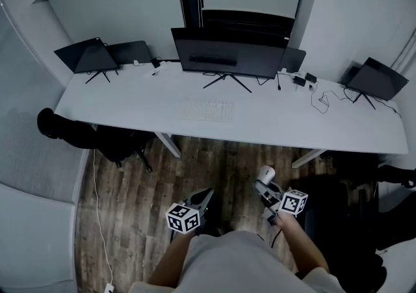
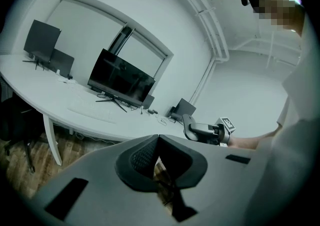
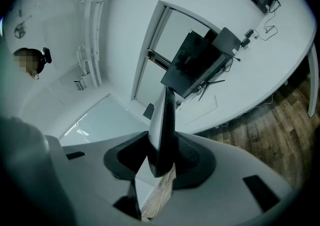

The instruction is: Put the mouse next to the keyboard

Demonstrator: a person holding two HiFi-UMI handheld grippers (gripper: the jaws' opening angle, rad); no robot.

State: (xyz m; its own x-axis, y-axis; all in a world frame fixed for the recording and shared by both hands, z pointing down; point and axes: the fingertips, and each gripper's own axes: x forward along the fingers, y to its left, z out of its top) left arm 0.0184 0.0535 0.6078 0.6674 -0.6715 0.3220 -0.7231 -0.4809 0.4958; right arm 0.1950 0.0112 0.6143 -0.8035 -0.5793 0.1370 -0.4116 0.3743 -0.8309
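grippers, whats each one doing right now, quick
left gripper: closed, nothing between the jaws
right gripper: closed on the mouse

This is looking like an office: well ahead of the fingers (image 1: pixel 204 199), a long white worktop (image 1: pixel 130 106) is carrying several dark monitors (image 1: pixel 229 51) and a keyboard (image 1: pixel 206 111). Left of them, a black office chair (image 1: pixel 110 142) is standing on plank flooring (image 1: pixel 214 168).
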